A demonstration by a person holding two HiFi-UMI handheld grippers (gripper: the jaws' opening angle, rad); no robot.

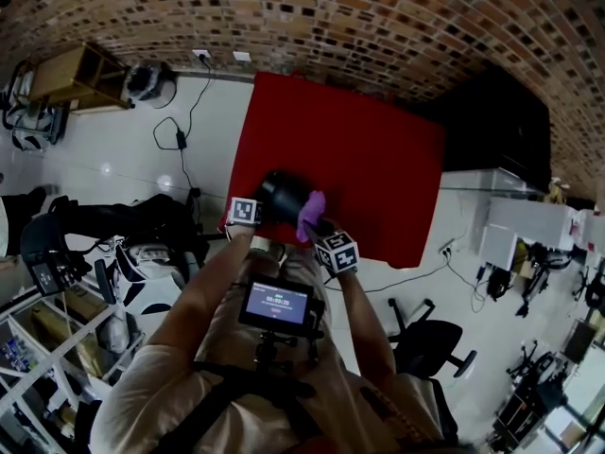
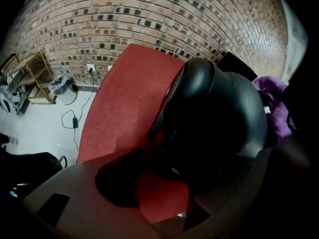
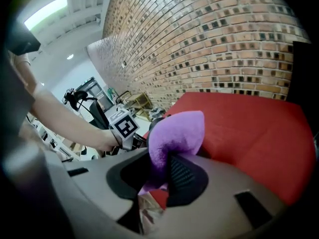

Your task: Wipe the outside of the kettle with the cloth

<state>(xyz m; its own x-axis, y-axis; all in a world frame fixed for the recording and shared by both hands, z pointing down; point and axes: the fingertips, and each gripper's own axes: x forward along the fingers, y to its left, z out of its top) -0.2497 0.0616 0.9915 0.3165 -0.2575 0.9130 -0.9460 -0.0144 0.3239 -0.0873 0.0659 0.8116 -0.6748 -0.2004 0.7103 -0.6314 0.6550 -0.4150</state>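
A black kettle [image 1: 282, 193] stands on the red table [image 1: 378, 159] near its front left edge. In the left gripper view the kettle [image 2: 219, 108] fills the right half of the picture. My left gripper [image 2: 164, 188] points down beside it with its jaws wide; the kettle's base sits between them against the right jaw, and red table shows between it and the left pad [image 2: 117, 183]. My right gripper [image 3: 164, 176] is shut on a purple cloth [image 3: 175, 132]. That cloth [image 1: 311, 214] hangs just right of the kettle, and I cannot tell whether it touches it.
The table's front edge [image 1: 312, 253] is right under both grippers. A brick wall [image 1: 331, 26] runs behind the table. A black cabinet [image 1: 496, 126] stands to the right, a wooden shelf [image 1: 76, 76] at far left, an office chair [image 1: 430, 343] near right. Cables [image 1: 180, 140] lie on the white floor.
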